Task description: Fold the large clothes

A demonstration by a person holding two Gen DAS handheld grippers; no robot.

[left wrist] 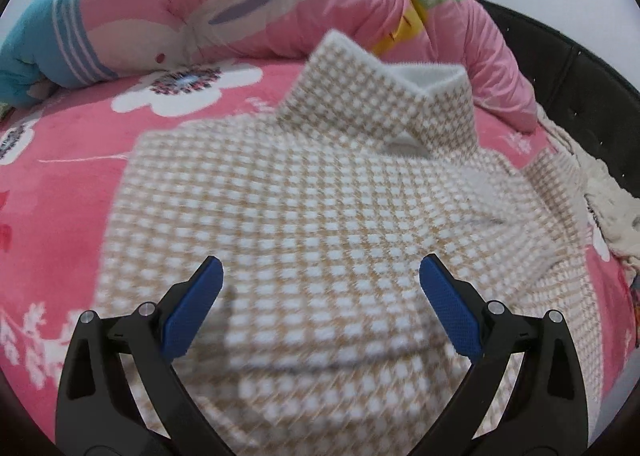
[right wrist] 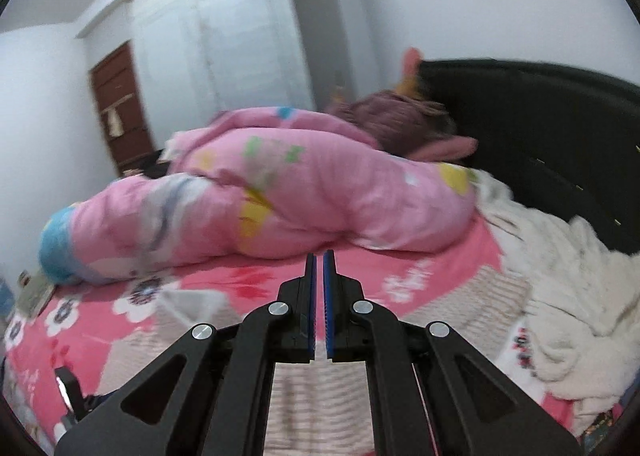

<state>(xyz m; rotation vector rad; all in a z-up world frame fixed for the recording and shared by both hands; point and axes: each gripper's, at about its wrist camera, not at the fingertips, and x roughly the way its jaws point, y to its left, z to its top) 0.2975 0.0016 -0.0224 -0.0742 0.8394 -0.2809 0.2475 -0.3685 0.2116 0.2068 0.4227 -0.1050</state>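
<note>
A large beige-and-white checked garment (left wrist: 320,195) lies spread on the pink flowered bedsheet (left wrist: 68,143), its white-lined collar (left wrist: 424,75) standing up at the far end and a folded layer near the front. My left gripper (left wrist: 320,268) hovers over its near part, open, with nothing between the blue pads (left wrist: 192,312). In the right wrist view the same garment (right wrist: 312,396) shows blurred below my right gripper (right wrist: 319,256), which is raised above the bed and shut with no cloth between its jaws.
A rolled pink quilt (left wrist: 240,7) with a blue end lies across the far side of the bed. A black headboard (right wrist: 540,127) runs along the right, with a white fluffy blanket (right wrist: 560,296) beside it. A white wardrobe (right wrist: 224,35) and a brown door (right wrist: 120,107) stand beyond.
</note>
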